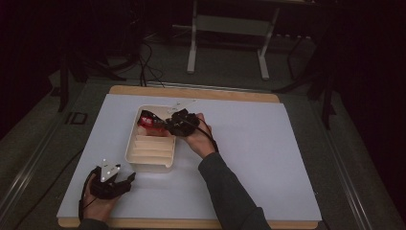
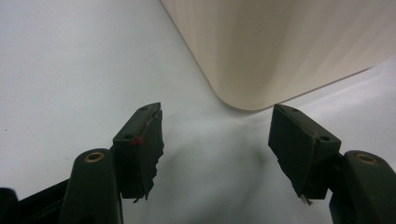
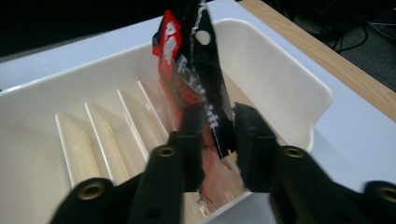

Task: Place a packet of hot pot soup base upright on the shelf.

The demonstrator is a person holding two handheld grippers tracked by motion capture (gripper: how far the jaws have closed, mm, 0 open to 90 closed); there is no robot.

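The bench (image 1: 249, 158) carried a white sheet with one cream bin (image 1: 151, 160) standing left of centre, its floor ribbed by low dividers running across it. Nothing else lay on the sheet.

The right tongs (image 1: 162, 123) reached into the far end of the bin from the right. In the right gripper view the right tongs (image 3: 215, 144) were nearly shut on a packet (image 3: 196, 79) — a flat red-and-black wrapper with white lettering, held edge-on and upright, its top standing above the rim of the bin (image 3: 280, 70). The jaws pinched its lower part; the clear bottom edge hung just over the bin floor, beside the last divider. Whether it touched the floor could not be told. From above, the packet (image 1: 149, 120) showed as a red patch in the far compartment.

The left tongs (image 1: 125, 181) rested low on the sheet near the front left corner of the bin, apart from it. In the left gripper view the left tongs (image 2: 217, 144) stood wide open and empty, with the rounded corner of the bin (image 2: 261, 51) just ahead of them.

Judgement: the step in hand was the handling of the packet at the bin's far end — whether placing or removing could not be settled from this moment. If placing, the next move called for lowering the packet until it seated between dividers, then opening the jaws without dragging the wrapper back up. The light bin might shift; the idle left tongs were placed well to steady its corner.
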